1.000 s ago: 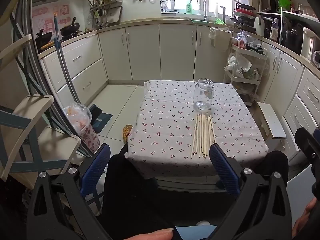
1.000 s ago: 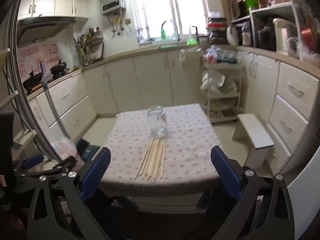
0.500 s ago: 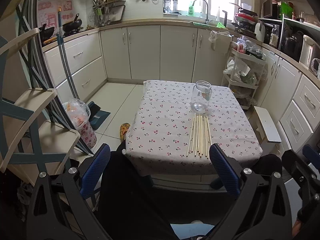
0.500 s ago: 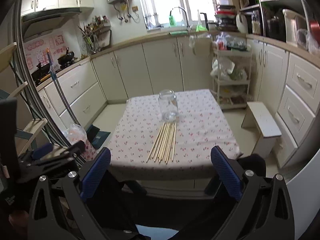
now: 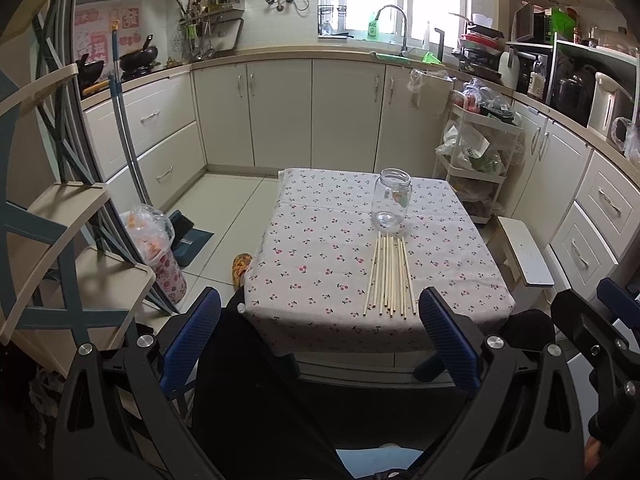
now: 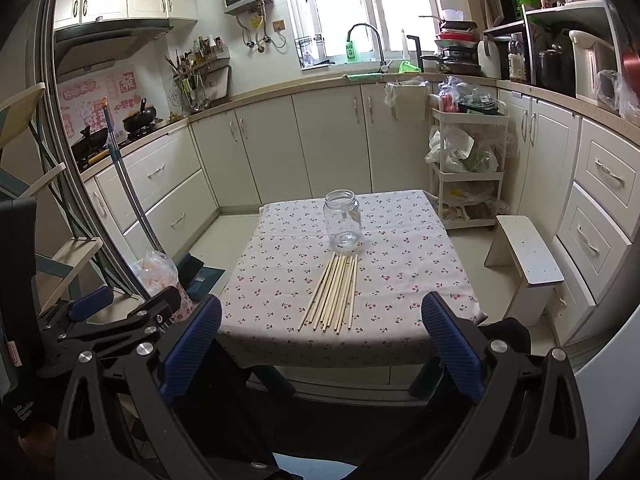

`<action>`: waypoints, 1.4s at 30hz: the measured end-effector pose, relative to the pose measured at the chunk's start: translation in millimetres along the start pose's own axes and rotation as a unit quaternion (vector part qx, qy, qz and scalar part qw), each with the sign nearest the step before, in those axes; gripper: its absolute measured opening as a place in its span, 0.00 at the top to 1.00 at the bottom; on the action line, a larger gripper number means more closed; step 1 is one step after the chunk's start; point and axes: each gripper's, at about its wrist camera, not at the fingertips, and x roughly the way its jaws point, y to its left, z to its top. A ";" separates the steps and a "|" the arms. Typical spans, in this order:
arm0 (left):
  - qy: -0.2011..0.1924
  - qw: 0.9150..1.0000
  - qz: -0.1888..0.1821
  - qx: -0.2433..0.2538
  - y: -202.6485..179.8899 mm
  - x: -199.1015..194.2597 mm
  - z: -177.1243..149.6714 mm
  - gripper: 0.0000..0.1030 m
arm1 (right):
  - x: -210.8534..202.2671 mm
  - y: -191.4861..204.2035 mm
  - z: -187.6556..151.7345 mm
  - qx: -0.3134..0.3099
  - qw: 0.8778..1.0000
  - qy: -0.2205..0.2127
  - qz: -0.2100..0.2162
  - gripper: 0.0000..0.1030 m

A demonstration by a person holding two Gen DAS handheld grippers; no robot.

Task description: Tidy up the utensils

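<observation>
Several pale wooden chopsticks [image 5: 390, 276] lie side by side on a small table with a cherry-print cloth [image 5: 320, 264]; they also show in the right wrist view [image 6: 334, 292]. An empty clear glass jar [image 5: 392, 202] stands upright just beyond their far ends, also seen in the right wrist view [image 6: 343, 220]. My left gripper [image 5: 318, 344] is open and empty, held back from the table's near edge. My right gripper [image 6: 320, 344] is open and empty, also short of the near edge. The right gripper shows at the left wrist view's right edge [image 5: 600, 332].
A white step stool [image 5: 524, 256] stands right of the table. A tiered cart with bags [image 5: 476, 152] is behind it. A bagged bin [image 5: 156, 248] and a mop handle [image 5: 128, 136] stand left. Kitchen cabinets [image 5: 280, 112] line the back and sides.
Both grippers have risen and come a little closer to the table, so the table, jar and chopsticks sit lower and larger in view. Both stay open.
</observation>
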 end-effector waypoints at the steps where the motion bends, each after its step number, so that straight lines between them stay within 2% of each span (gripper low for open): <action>1: -0.003 1.000 0.000 -0.001 0.6 -1.2 0.4 0.07 | -1.3 0.9 1.2 -0.001 1.000 -0.003 0.000 0.07; 14: -0.025 1.000 -0.009 -0.011 5.0 -14.4 2.1 0.08 | -9.2 4.7 1.4 -0.008 1.000 -0.021 0.001 0.07; 42: -0.023 1.000 -0.009 -0.010 5.0 -16.0 1.2 0.08 | -11.6 5.6 -2.1 -0.005 1.000 -0.021 0.004 0.07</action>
